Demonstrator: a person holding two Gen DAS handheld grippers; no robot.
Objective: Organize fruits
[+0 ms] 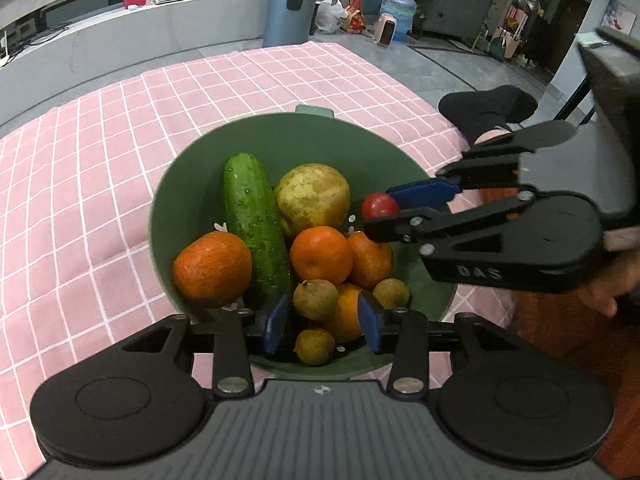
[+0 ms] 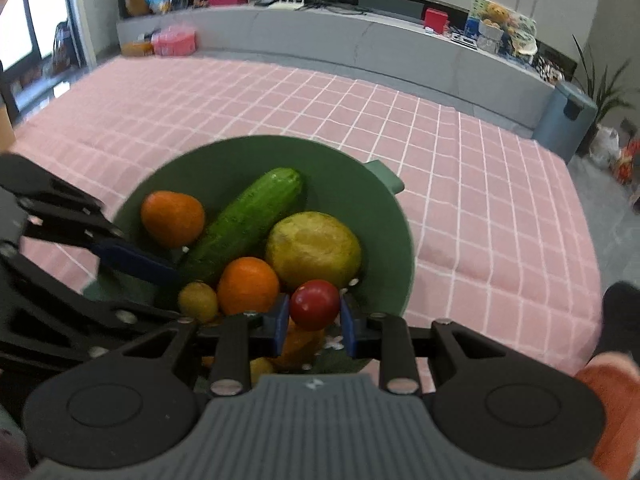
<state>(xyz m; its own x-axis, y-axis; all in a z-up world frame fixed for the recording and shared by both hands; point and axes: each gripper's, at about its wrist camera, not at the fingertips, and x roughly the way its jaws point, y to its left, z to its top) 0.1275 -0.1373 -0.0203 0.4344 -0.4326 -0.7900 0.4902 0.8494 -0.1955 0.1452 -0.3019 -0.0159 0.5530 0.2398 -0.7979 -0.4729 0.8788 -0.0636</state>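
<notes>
Right gripper [image 2: 314,326]: reaches in low over the near-right rim of the bowl, tilted slightly down; its jaws are a little apart with a small red fruit sitting between the blue pads, and whether the pads actually press on it I cannot tell
Right gripper from the left wrist view [image 1: 386,210]: enters from the right, black linkage arms angled toward the bowl's right side, bare fingers of the person's hand [image 1: 608,280] wrapped behind it
Left gripper [image 1: 325,322]: hovers over the near edge of the bowl, pointing forward; jaws apart, closed on nothing, with longans and an orange showing in the gap below
Red fruit [image 2: 315,305]: small, round, glossy, like a cherry tomato; held at the bowl's right rim, just beside the pear
Bowl [image 1: 188,168]: round, matte green plastic with a small tab handle on the far rim; stands on the pink cloth
Cucumber [image 1: 254,228]: long, dark green, bumpy skin; lies lengthwise in the bowl between an orange and the pear
Pear [image 1: 312,196]: plump, yellow-green, mottled skin; far right in the bowl
Oranges: one at the left [image 1: 212,270] with dimpled peel, another in the centre [image 1: 320,254], more partly hidden beside and beneath it
Longans [image 1: 316,299]: small, round, dull brown; clustered at the near side of the bowl
Cloth [image 1: 100,160]: pink with a white grid, softly quilted, spread over the surface under the bowl
Background: grey pedal bin [image 1: 289,14] and a water jug [image 1: 398,10] on the floor
</notes>
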